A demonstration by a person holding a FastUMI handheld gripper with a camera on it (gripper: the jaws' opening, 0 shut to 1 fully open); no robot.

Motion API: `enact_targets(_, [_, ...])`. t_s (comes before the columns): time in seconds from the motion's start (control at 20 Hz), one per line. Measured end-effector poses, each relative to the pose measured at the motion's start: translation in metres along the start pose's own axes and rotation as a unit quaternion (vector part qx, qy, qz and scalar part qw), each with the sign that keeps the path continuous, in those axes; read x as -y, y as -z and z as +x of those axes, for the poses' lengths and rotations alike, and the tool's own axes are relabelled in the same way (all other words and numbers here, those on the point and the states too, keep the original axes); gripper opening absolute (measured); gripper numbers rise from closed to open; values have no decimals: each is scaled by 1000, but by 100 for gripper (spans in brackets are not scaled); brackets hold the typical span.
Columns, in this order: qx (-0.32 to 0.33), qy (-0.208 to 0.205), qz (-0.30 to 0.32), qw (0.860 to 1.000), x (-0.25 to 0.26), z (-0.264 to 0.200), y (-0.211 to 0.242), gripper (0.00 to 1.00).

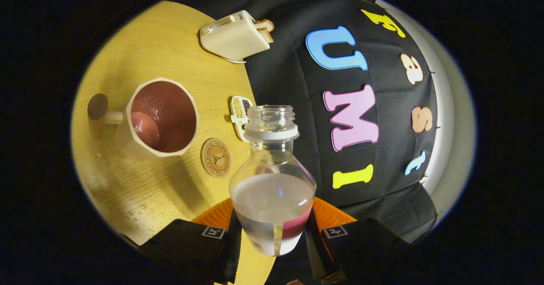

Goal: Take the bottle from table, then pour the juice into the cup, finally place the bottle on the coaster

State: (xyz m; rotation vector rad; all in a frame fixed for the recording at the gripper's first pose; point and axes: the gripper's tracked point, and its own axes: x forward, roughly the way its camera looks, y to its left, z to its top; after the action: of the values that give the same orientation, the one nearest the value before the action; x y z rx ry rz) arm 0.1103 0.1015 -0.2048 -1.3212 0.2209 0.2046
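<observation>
My gripper [272, 229] is shut on a clear uncapped bottle [272, 179], one finger pressing on each side of its labelled lower body. The whole view is rolled sideways, with the wooden table [148, 191] standing to the left of the bottle. Pale liquid fills the bottle's lower part. Beyond the fingers and to the left stands a white faceted cup [159, 117] with a handle; it holds pinkish juice. A round cork coaster [215, 157] lies on the table between the cup and the bottle, with nothing on it.
A white toaster [231, 36] with bread slices in it stands at the table's far edge by the black cloth wall. A small white dish [240, 113] with grains lies just behind the bottle's neck. Drops of liquid [144, 204] speckle the wood near the cup.
</observation>
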Motion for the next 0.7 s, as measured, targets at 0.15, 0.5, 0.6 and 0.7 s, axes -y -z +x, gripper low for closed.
enact_targets(0.15, [3,2,-46,999,-4,4,-3,68])
enact_targets(0.5, [29,10,-147,989,-6,12,-16,68])
enact_targets(0.6, [43,17,-174,984,-2,13,-22,68])
enact_targets(0.7, [55,21,-191,980,0,13,-26,68])
